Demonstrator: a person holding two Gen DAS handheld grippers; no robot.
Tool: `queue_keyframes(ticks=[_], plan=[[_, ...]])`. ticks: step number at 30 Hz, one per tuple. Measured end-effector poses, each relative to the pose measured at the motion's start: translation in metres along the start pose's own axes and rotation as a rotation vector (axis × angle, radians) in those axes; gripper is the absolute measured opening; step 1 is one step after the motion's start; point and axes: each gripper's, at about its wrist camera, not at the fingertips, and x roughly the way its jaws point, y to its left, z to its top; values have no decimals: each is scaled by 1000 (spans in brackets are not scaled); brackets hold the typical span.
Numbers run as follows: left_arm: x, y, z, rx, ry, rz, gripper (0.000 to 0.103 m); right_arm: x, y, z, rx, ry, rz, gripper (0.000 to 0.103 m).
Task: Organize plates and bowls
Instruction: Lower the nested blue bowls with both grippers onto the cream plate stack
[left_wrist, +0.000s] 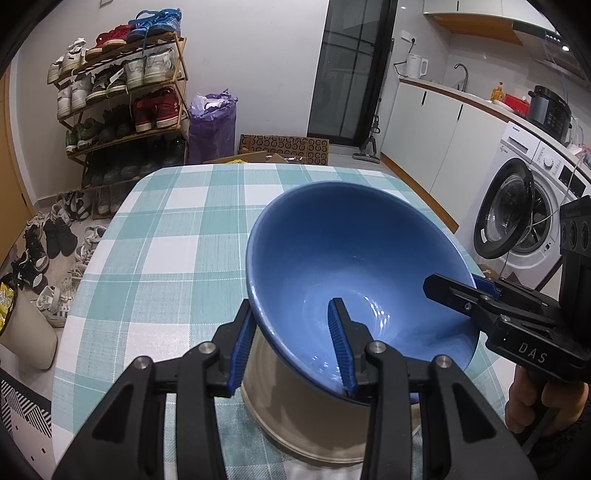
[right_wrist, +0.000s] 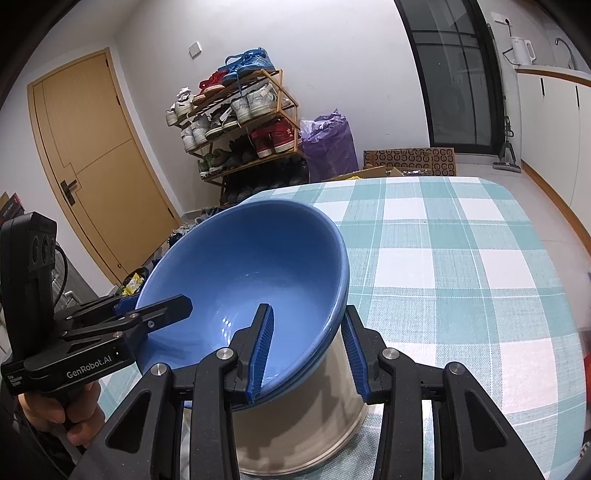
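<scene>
I have both tongs, left and right, clamped on opposite rims of the glossy blue ceramic bowl, over a steel pot on the checked worktop. I should lower evenly, keeping it level and centred.

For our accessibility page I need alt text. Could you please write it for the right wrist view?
Two handheld grippers hold blue bowls, apparently two nested, by the rim on opposite sides: the right gripper in the foreground, the left gripper at the left. Under the bowls stands a steel pot on a teal checked tablecloth; a shoe rack stands behind.
</scene>
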Motion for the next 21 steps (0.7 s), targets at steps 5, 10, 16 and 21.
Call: queue_keyframes(ticks=[5,10,16,21], plan=[[7,3,-2,-8,10,1,38,7,-1,-1,-2,7,-8,39],[12,5,-2,-10,12,6,38,10,-2,0,2,6,-7,39],[16,5,-3,0,7,18,40,12,-4,1,4,7,-6,40],[16,6,-2,0,1,6,46,11,-4,0,-8,12,4,49]])
